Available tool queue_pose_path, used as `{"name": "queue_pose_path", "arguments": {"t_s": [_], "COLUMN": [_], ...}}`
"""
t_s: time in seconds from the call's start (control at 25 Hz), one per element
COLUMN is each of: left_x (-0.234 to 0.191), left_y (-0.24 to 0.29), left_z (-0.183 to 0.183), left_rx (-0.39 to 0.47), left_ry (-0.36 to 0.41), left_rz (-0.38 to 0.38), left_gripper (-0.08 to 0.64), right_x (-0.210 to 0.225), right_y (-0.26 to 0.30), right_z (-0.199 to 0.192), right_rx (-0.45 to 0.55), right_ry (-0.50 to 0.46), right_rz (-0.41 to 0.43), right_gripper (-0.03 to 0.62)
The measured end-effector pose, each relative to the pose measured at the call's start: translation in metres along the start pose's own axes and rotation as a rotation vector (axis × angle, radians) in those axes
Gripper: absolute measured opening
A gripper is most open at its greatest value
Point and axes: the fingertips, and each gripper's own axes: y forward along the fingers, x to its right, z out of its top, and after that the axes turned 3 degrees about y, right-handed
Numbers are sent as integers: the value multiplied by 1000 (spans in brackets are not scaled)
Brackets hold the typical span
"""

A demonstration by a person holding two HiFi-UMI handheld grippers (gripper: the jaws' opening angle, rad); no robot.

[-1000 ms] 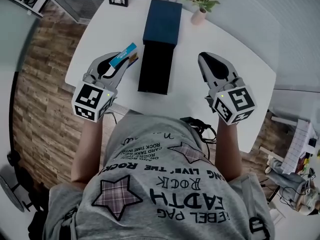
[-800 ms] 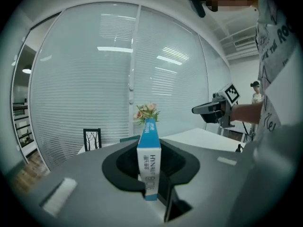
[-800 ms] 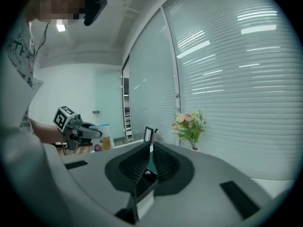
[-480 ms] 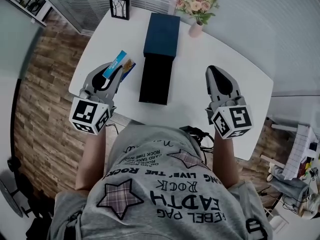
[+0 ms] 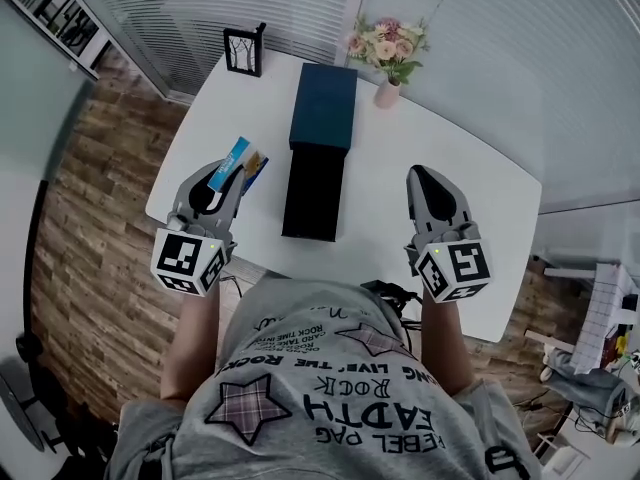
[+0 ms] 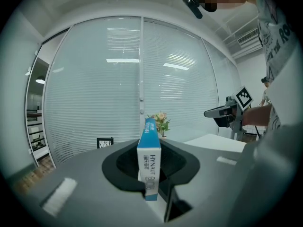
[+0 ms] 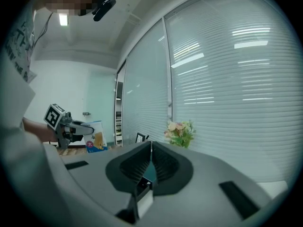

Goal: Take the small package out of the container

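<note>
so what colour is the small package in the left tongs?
Blue, with a white end panel. The small package shows best in the left gripper view.

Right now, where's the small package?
The small package is at left in the head view, clamped in the left gripper, above the table near its left edge, just left of the dark box.

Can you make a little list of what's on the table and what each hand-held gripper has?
left hand-held gripper: shut on the small package, outside the container
right hand-held gripper: shut, empty
container: dark box, tray slid out
table: white; flower vase and picture frame at far end
</note>
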Motion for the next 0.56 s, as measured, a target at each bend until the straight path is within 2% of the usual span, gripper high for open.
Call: {"name": "queue_pose_path", "arguments": {"t_s": [0.56], "left_x": [3], "left_y": [2], "left_z": [-6], "left_rx": [0], "left_ry": [-17], "left_rz": [-4], "left_gripper": [87], "right_x": [-2], "right_y": [0], "right_z": [-3], "right_rx": [-7], "right_ry": [5], "right_rz": [-16], "right_gripper": [20]}}
